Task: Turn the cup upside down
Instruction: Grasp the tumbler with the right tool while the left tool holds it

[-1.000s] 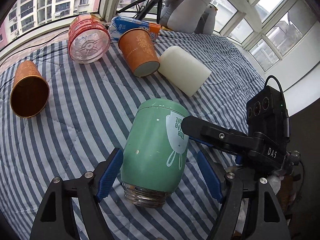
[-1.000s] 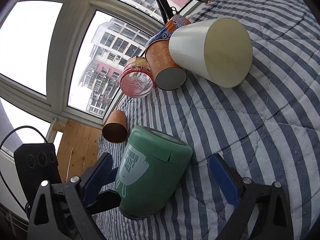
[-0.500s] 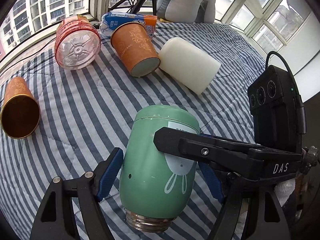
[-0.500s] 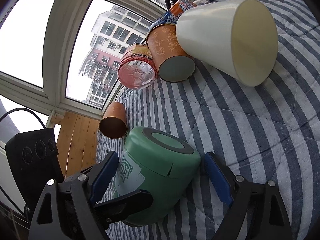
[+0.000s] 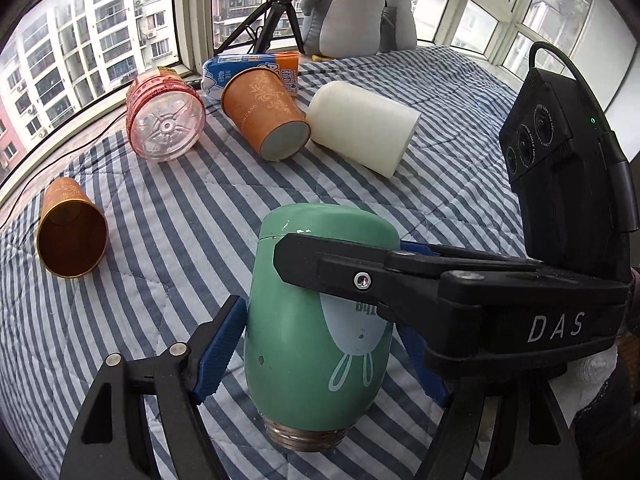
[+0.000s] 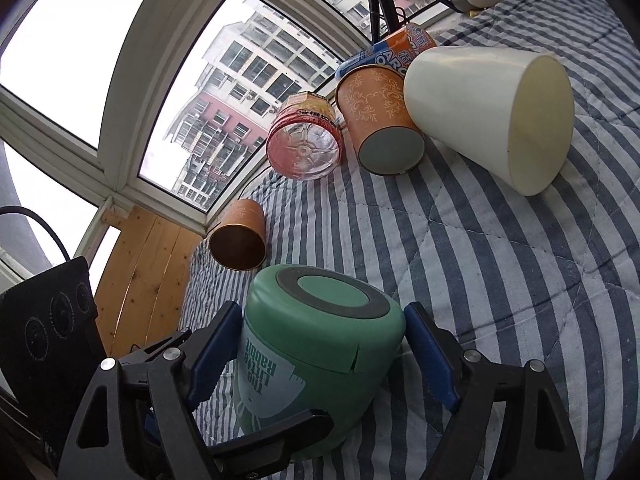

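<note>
A: Where is the green cup (image 5: 316, 344)?

B: Near the front edge of the blue-and-white striped quilt (image 5: 168, 216), base up, its bare threaded metal mouth toward the cloth, tilted a little. Both claws have it.

A: What does the printing say?

B: The right wrist view shows "The Little Rabbit" in green on a pale patch; the left wrist view shows a white rabbit outline with long ears.

A: How do the grippers stand?

B: The left gripper (image 5: 320, 354) has its blue pads pressed to the cup's sides, clamped low on the body. The right gripper (image 6: 322, 346) is clamped higher, its pads against the band under the grey-ringed base. Its black housing reads "DAS" in the left view.

A: What else lies on the quilt?

B: Toward the far edge, all on their sides: a white cup (image 5: 362, 130), an orange patterned cup (image 5: 266, 114) touching it, a clear pink jar (image 5: 164, 120), and a blue-orange packet (image 6: 384, 54) reading "ORC", the rest hidden. A copper cup (image 5: 70, 234) lies at the left edge. A plush penguin (image 5: 348, 8) sits behind.
</note>
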### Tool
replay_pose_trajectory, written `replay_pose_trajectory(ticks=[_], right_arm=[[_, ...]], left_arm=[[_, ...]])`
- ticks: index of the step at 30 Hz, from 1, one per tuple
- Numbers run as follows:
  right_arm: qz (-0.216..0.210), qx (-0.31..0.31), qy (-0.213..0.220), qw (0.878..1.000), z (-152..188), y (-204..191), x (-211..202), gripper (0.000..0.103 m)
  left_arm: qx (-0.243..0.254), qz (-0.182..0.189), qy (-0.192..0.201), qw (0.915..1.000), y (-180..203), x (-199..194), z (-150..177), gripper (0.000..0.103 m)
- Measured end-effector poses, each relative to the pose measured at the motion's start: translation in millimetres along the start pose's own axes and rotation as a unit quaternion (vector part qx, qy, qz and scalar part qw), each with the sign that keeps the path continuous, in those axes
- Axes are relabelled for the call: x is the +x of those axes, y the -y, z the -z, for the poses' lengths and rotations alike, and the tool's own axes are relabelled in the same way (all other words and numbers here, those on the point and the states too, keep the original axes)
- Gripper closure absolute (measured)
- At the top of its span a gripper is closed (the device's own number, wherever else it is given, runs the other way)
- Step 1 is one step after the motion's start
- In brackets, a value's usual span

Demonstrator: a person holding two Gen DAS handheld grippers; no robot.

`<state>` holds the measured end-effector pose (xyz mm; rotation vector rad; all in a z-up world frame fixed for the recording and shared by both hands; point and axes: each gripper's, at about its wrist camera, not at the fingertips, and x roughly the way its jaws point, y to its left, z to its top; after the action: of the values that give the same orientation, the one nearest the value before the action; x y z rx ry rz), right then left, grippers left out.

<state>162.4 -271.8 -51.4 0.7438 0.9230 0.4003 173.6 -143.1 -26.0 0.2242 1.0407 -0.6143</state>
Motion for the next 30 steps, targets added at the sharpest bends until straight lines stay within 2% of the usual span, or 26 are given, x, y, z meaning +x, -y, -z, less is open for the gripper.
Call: replay_pose_trajectory(ticks=[3, 8, 15, 22, 30], right_arm=[[0.014, -0.037, 0.015, 0.999, 4, -17, -3, 0.025], [0.042, -0.116, 0.048, 0.991, 20, -50, -9, 0.025], [0.063, -0.184, 0.079, 0.978, 35, -84, -11, 0.027], [0.073, -0.220, 0.109, 0.967, 41, -98, -15, 0.027], [0.076, -0.234, 0.124, 0.961, 38, -96, -15, 0.027]], left_arm=[[0.015, -0.015, 0.013, 0.9997, 5, -7, 10, 0.023], [-0.005, 0.004, 0.030, 0.9995, -6, -22, 22, 0.023], [-0.021, 0.021, 0.050, 0.9983, -19, -37, 34, 0.023], [-0.017, 0.020, 0.070, 0.9972, -20, -43, 37, 0.023], [-0.013, 0.019, 0.089, 0.9958, -20, -40, 33, 0.023]])
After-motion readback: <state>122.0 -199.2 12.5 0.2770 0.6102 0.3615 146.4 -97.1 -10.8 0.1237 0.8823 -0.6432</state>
